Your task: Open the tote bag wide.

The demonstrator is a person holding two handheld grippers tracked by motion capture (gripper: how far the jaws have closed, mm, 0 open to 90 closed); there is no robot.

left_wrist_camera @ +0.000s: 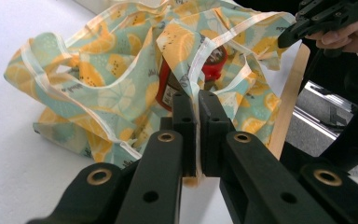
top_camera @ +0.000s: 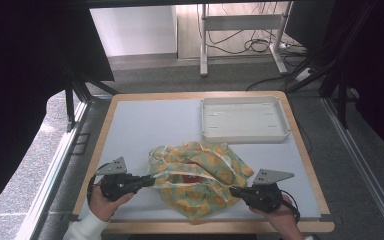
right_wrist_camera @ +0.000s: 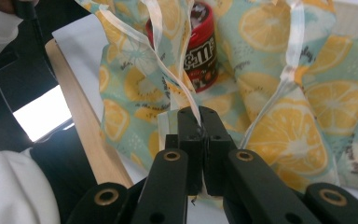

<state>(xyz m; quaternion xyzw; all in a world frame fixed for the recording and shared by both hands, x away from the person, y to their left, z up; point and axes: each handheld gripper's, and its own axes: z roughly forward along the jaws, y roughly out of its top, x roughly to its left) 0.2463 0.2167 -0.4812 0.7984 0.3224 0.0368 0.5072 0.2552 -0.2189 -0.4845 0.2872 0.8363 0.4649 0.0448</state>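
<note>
The lemon-print bag (top_camera: 200,177) is pinched at its white-edged rim by both tools, the left gripper (left_wrist_camera: 196,100) and the right gripper (right_wrist_camera: 200,114) each clamped on fabric, one at either side. A red jar (right_wrist_camera: 201,44) is seen just beyond the right gripper's jaws, inside the mouth. Judged best: the rims should be drawn apart evenly and kept low, so the jar is not tipped.
</note>
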